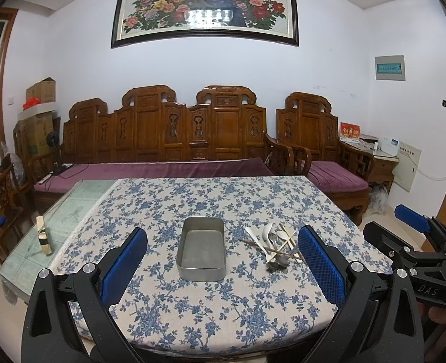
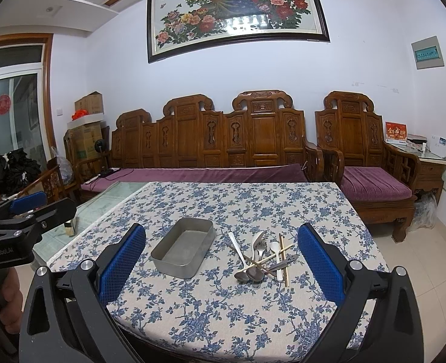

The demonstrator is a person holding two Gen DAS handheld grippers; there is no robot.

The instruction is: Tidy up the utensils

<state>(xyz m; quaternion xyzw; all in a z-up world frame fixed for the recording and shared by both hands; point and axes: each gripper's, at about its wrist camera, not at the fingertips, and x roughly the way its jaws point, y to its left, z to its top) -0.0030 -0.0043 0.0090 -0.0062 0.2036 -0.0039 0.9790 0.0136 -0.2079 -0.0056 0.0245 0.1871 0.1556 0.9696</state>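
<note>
An empty grey metal tin (image 1: pixel 201 249) (image 2: pixel 183 247) sits on the floral tablecloth (image 1: pixel 223 311) (image 2: pixel 223 317). Just to its right lies a jumbled pile of utensils (image 1: pixel 275 248) (image 2: pixel 260 257): metal spoons, white spoons, a fork and chopsticks. My left gripper (image 1: pixel 223 251) is open and empty, held above the near table edge, facing the tin. My right gripper (image 2: pixel 221 249) is open and empty, facing tin and pile. Each gripper shows at the side of the other's view, the right one (image 1: pixel 419 227) and the left one (image 2: pixel 26 208).
A small bottle-like object (image 1: pixel 44 239) stands on the bare glass part of the table (image 1: pixel 65 211) at the left. A carved wooden sofa (image 1: pixel 168 139) and armchair (image 1: pixel 319 151) with purple cushions stand behind the table. Cardboard boxes (image 1: pixel 39 115) are stacked in the left corner.
</note>
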